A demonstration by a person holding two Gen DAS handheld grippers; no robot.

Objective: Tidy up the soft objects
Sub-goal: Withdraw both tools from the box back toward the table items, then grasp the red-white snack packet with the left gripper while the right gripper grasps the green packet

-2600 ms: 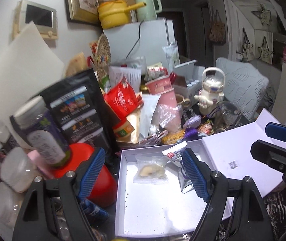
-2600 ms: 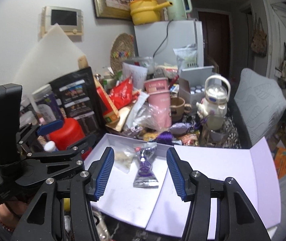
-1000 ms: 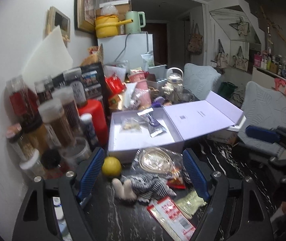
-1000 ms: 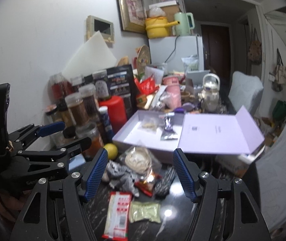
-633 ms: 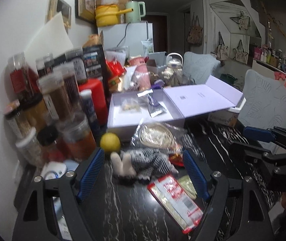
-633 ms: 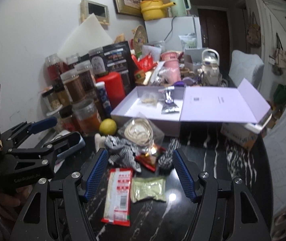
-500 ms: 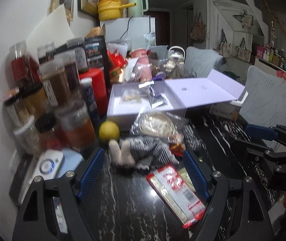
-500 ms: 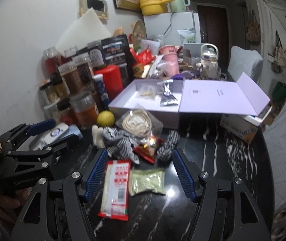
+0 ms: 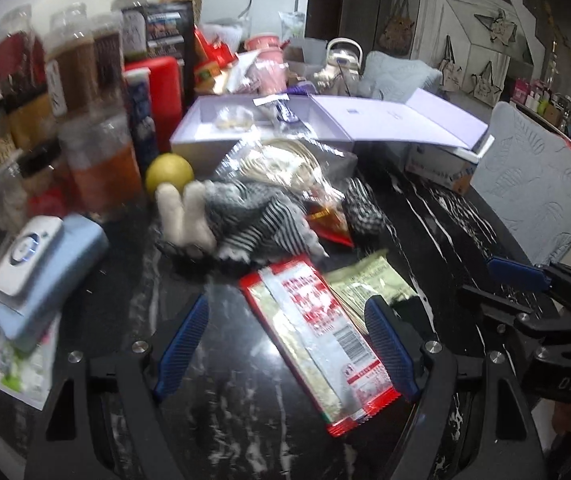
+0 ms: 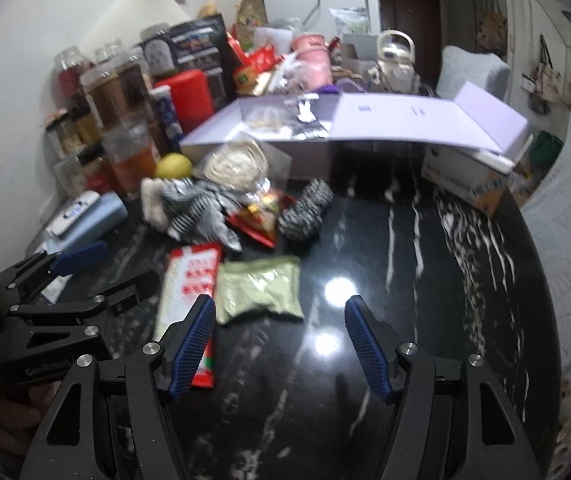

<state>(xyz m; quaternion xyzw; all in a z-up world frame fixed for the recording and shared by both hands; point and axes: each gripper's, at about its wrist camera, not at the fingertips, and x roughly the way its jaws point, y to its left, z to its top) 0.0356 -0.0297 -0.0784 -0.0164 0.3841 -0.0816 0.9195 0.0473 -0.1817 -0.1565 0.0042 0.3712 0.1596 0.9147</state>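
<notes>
A pile of soft things lies on the black marble table: a striped plush toy (image 9: 241, 216), a clear bag of coiled noodles (image 9: 281, 164), a dark knitted roll (image 10: 305, 210), a red-and-white packet (image 9: 317, 328) and a green packet (image 10: 259, 288). An open lilac box (image 9: 221, 140) with two small bags inside stands behind them. My left gripper (image 9: 285, 340) is open, its fingers either side of the red-and-white packet. My right gripper (image 10: 279, 344) is open and empty above the bare table, just in front of the green packet.
Jars and bottles (image 9: 77, 80) crowd the left wall, with a red canister (image 9: 161, 84) and a lemon (image 9: 167, 170). A blue case with a white device (image 9: 41, 256) lies at the left. Grey cushioned chairs (image 9: 541, 176) stand at the right. A carton (image 10: 465, 180) sits under the box lid.
Both grippers have pulled back from the lilac box and dropped low towards the near table. The red-and-white packet now lies between my left fingers. Both stay open.
</notes>
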